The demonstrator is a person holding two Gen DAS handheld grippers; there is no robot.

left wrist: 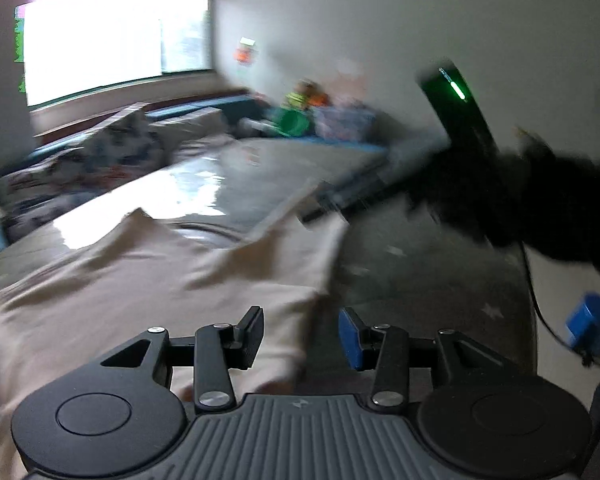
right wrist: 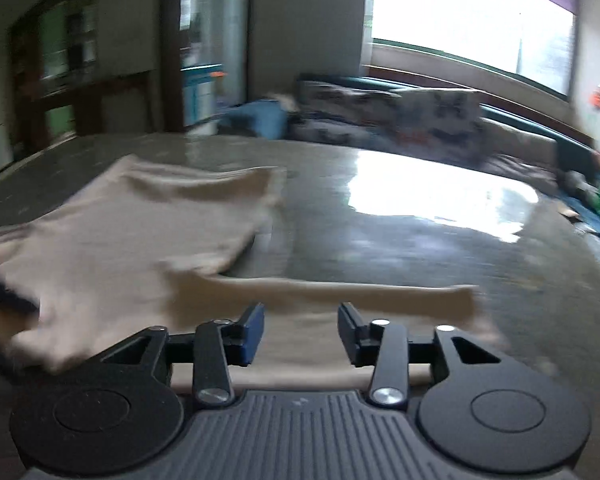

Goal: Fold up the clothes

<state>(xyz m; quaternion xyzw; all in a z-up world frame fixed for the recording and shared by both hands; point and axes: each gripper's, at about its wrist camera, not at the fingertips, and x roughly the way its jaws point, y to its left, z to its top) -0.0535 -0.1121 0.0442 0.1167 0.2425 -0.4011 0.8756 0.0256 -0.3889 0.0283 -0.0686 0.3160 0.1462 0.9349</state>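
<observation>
A beige garment (left wrist: 140,280) lies spread and rumpled on a glossy grey table (left wrist: 260,168). My left gripper (left wrist: 300,332) hovers open over its right-hand corner, with cloth showing beneath the gap and nothing pinched. Further right a dark sleeve (left wrist: 548,200) holds the other gripper's black body with a green light (left wrist: 456,92), blurred. In the right wrist view the garment (right wrist: 120,232) lies to the left, with a long strip of it (right wrist: 340,292) stretched across in front. My right gripper (right wrist: 302,332) stands open just above that strip, its pads apart from the cloth.
A sofa with patterned cushions (right wrist: 400,116) runs along the table's (right wrist: 420,220) far side under a bright window. Colourful toys and a green bucket (left wrist: 296,120) sit by the wall. A blue bundle (right wrist: 256,118) lies at the sofa's left end.
</observation>
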